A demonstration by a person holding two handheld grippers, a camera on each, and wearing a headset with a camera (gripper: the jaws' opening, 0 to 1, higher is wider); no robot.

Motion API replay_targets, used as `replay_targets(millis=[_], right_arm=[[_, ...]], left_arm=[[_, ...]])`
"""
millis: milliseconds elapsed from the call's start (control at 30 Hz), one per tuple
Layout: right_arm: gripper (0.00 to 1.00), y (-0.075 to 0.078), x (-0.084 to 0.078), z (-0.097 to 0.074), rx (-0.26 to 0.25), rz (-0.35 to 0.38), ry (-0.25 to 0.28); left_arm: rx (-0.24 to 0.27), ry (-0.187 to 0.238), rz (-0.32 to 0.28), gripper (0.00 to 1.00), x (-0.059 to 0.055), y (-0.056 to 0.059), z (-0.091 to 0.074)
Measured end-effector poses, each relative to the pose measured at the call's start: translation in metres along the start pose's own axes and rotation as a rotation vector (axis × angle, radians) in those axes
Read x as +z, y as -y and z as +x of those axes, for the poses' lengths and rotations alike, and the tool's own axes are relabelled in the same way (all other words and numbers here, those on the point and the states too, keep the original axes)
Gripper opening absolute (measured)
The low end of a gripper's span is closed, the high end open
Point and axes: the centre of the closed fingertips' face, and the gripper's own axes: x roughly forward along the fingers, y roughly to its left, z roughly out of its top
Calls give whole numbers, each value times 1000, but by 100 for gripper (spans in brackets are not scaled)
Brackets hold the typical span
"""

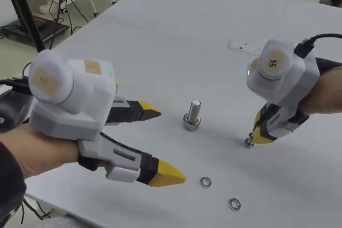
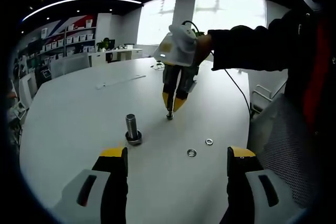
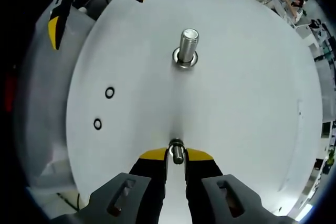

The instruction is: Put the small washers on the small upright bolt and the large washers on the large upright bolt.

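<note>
The large upright bolt (image 1: 193,114) stands mid-table with washers around its base (image 3: 186,57). To its right my right gripper (image 1: 254,138) is shut around the small upright bolt (image 3: 177,152), which stands on the table (image 2: 169,114). Two small washers (image 1: 206,182) (image 1: 234,204) lie flat near the front edge, also seen from the right gripper view as dark rings (image 3: 109,92) (image 3: 97,124). My left gripper (image 1: 165,145) hovers open to the left of the large bolt (image 2: 131,129), nothing between its yellow-tipped fingers (image 2: 113,155).
A flat white strip (image 1: 241,47) lies on the far part of the white table (image 1: 160,36). Chairs, cables and a desk leg stand beyond the table's left edge (image 1: 32,20). The person's dark sleeve (image 2: 252,40) reaches in from the right.
</note>
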Motion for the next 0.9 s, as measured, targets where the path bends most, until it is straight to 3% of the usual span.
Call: replay_targets(millis=[600,900], right_arm=[[14,1,-5,13,6,-1,-16],[15,1,-4,11,-1,1,-7]], left_arm=[[4,-1,-2,77,-1,0,0],[2,-1,-2,77,-1,0,0]])
